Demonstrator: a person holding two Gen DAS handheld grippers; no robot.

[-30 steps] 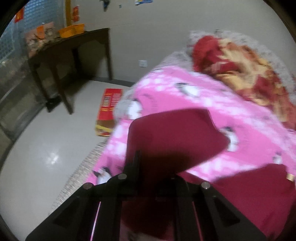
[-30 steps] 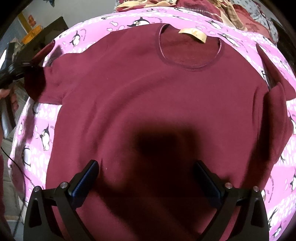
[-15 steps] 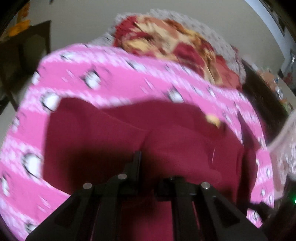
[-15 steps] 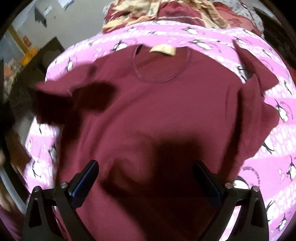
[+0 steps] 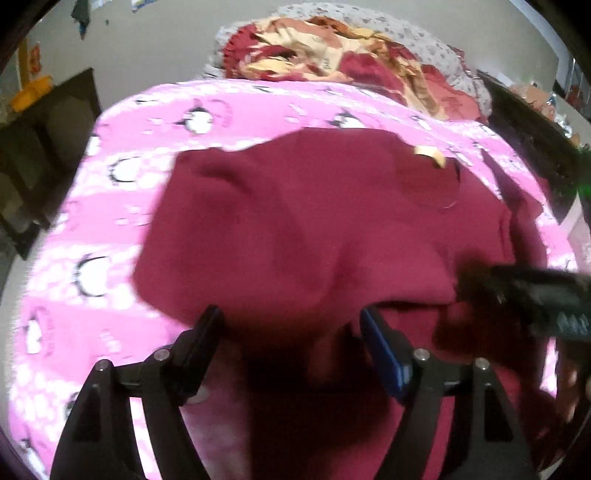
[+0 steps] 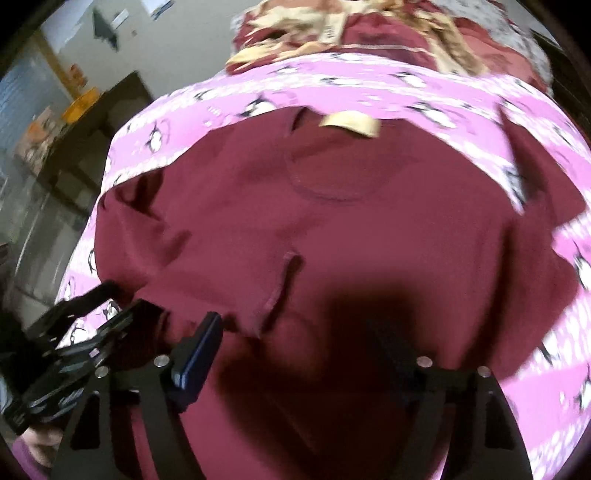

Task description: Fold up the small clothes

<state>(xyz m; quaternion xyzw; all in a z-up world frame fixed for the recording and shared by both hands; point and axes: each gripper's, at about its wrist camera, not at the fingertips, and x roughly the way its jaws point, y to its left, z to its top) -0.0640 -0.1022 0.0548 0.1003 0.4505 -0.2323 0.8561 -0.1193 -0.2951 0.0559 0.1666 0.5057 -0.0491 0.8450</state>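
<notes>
A maroon T-shirt [image 5: 295,221] [image 6: 369,240] lies face up on the pink penguin blanket [image 5: 92,240], its tan neck label [image 6: 351,122] at the far side. The shirt's left sleeve [image 6: 166,240] is folded in over the body. My left gripper [image 5: 291,321] hovers just above that folded part with its jaws opening and nothing pinched between them. My right gripper [image 6: 291,325] hangs low over the shirt's near middle, jaws closing, fabric under them but not pressed by the pads. Each gripper shows in the other's view: right gripper [image 5: 535,295], left gripper [image 6: 74,332].
A crumpled red and yellow quilt [image 5: 332,62] [image 6: 332,29] lies at the far end of the bed. A dark wooden table [image 5: 48,122] [image 6: 92,122] with an orange tray stands off to the left by the wall. The blanket's left edge drops to the floor.
My left gripper swung right over the shirt with the sleeve, laid it on the body and opened, letting go. My right gripper's jaws narrowed a little.
</notes>
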